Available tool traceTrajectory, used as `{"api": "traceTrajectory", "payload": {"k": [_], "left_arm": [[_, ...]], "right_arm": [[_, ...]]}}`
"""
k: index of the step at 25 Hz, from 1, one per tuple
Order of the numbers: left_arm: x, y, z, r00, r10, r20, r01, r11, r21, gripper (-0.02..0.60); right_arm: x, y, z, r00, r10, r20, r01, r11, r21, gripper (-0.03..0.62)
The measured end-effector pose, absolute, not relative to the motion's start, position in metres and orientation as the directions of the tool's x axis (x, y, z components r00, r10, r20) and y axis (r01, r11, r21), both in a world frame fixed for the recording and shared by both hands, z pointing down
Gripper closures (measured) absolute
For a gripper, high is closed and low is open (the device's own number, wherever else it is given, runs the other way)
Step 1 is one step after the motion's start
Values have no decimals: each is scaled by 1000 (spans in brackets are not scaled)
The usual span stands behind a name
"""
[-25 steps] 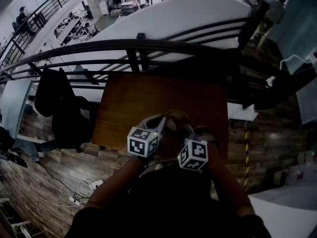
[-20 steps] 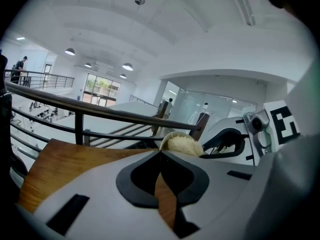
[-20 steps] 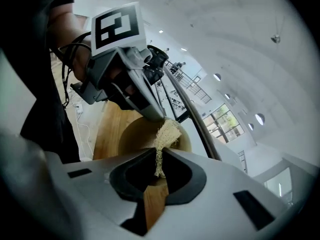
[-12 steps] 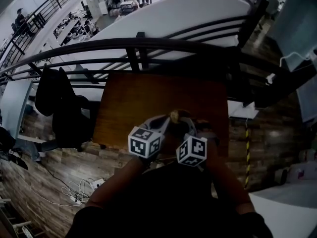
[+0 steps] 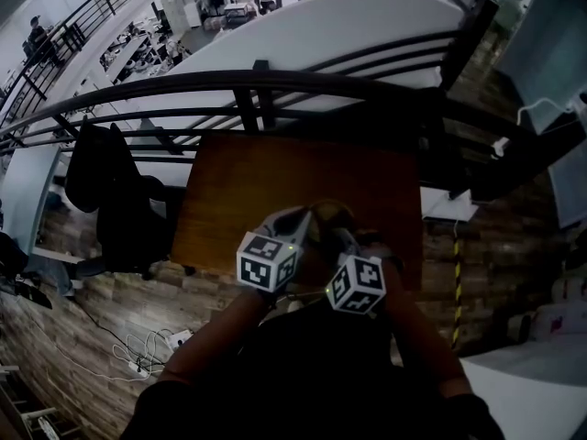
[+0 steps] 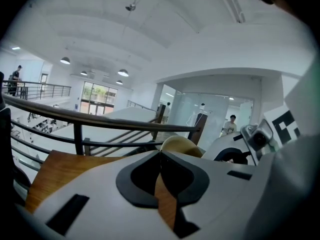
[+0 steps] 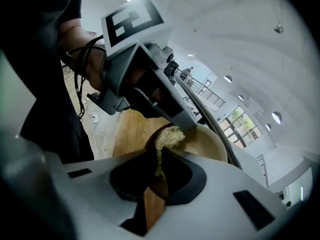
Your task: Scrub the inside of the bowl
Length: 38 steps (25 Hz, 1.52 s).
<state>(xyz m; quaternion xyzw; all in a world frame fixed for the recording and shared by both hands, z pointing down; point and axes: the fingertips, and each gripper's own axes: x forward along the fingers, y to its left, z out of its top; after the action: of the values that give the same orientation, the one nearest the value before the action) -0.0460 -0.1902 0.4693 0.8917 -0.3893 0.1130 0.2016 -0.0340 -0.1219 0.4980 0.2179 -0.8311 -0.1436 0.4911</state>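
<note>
A wooden worktop [image 5: 275, 177] stood against a dark metal railing [image 5: 257, 85], with an open lower floor beyond it. To the left of the worktop sat a black chair [image 5: 124, 214] with dark cloth draped over its back. White cables [image 5: 147, 346] lay tangled on the plank floor near the person's feet. The person's forearms and both marker cubes covered most of the worktop's near edge in the head view, so little of the work there showed from above.

The bowl [image 7: 212, 144] was at the near middle of the worktop, between the two tools. It was pale tan, smooth and round, tipped so that its hollow faced the right gripper view. The left tongs [image 6: 160, 153] were closed together with their tips at the bowl's rim, apparently pinching it. The right tongs [image 7: 159, 159] were clamped on a straw-coloured fibrous scrubber [image 7: 169, 135]. Its frayed tuft stuck out past the tips, sat against the bowl's near rim and touched the left tool's fingers.
</note>
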Motion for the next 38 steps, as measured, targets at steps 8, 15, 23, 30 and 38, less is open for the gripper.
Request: {"api": "traceTrajectory", "payload": {"k": [8,15,23,30,38], "left_arm": [[-52,-189,477,655,-651,383,-754,-590,288,577],[-43,-176,484,684,-615,393,-730,-588,348,577],[-33,-169,476,717,-592,368,-697,-601,391,577],[-35,-178,466,702,-621,349,-712,-610,349,577],[-48,-186,478,661,-641,390,-749,-593,295,577]], "right_arm": [[-7,-127,480,-352,-579,735,-236,815,529,553],[-2,-150,472,-312,-711,631,-277,703,655,552],[-24,-139,495,-363,-669,649,-241,740,628,551],[-34,-122,500,-435,-544,717,-251,838,484,551],[-14,-119,497,-419,-506,754,-244,863,443,553]]}}
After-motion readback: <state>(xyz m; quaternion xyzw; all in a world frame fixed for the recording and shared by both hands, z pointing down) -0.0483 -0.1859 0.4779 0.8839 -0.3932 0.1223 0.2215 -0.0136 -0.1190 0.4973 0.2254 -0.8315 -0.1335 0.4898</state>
